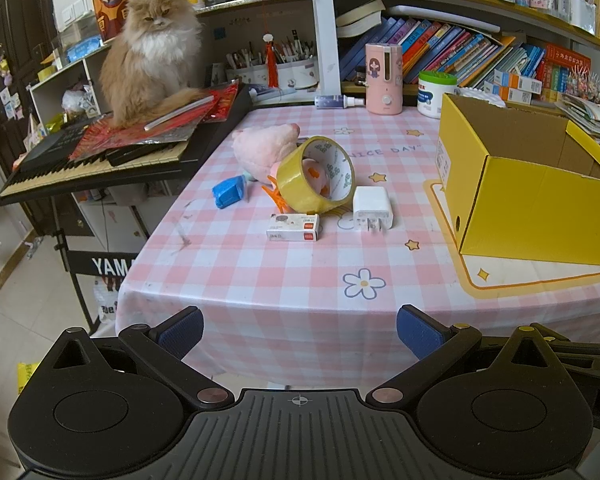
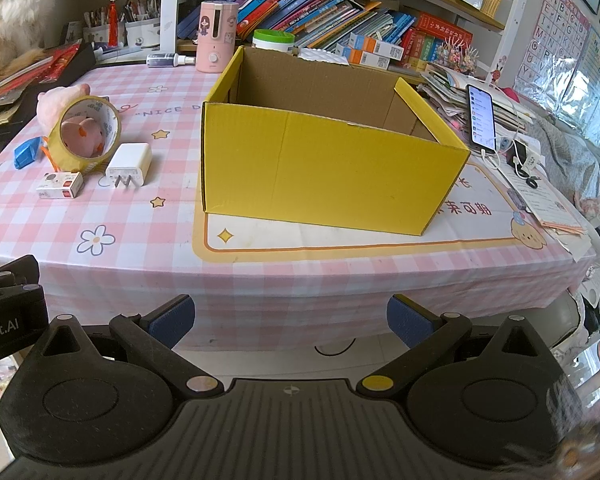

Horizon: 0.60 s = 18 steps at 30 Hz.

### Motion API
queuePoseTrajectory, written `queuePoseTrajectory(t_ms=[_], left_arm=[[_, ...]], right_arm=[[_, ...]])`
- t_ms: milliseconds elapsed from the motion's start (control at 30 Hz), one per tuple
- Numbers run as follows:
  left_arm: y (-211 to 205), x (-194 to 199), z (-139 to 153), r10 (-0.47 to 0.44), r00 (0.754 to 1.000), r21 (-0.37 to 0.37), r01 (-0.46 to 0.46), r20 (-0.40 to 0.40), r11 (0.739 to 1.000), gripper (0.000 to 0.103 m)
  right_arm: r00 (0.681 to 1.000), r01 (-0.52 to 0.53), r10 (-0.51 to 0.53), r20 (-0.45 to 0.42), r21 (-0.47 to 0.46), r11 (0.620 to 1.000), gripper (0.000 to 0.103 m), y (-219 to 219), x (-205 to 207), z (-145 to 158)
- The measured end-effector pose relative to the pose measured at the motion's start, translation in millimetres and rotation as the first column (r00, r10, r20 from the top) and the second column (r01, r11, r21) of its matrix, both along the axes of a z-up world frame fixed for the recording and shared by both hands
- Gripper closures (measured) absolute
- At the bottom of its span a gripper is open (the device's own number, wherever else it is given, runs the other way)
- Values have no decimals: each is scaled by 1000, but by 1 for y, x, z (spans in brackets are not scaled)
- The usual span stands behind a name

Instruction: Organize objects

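Both grippers, left and right, hover empty with fingers spread; tape roll, charger, small carton and plush toy await on the surface beside the yellow box, seemingly unfilled.

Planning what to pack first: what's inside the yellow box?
The yellow box shows only bare brown cardboard inner walls; nothing visible inside. Its floor is hidden behind the front wall in both views.

We see both views bright and evenly lit by soft daylight, with only faint shadows. Focus is sharp at centre. Fisheye distortion bends the bookshelves along the top edges, and the corners darken.
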<state>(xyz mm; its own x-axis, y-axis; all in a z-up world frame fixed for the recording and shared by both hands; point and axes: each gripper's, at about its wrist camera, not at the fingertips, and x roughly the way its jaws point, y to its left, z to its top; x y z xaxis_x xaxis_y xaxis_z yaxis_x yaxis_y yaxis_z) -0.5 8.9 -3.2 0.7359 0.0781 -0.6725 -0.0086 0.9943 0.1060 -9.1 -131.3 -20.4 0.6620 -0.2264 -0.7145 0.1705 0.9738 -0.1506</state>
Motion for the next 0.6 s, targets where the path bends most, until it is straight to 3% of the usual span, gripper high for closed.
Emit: queuePoseTrajectory(t_ms=[600], left_arm=[[0,0,0,0,1000,0,0,-1,1000,0]], right_arm=[[1000,-1,1,-1,-1,1000,0,0,-1,0]])
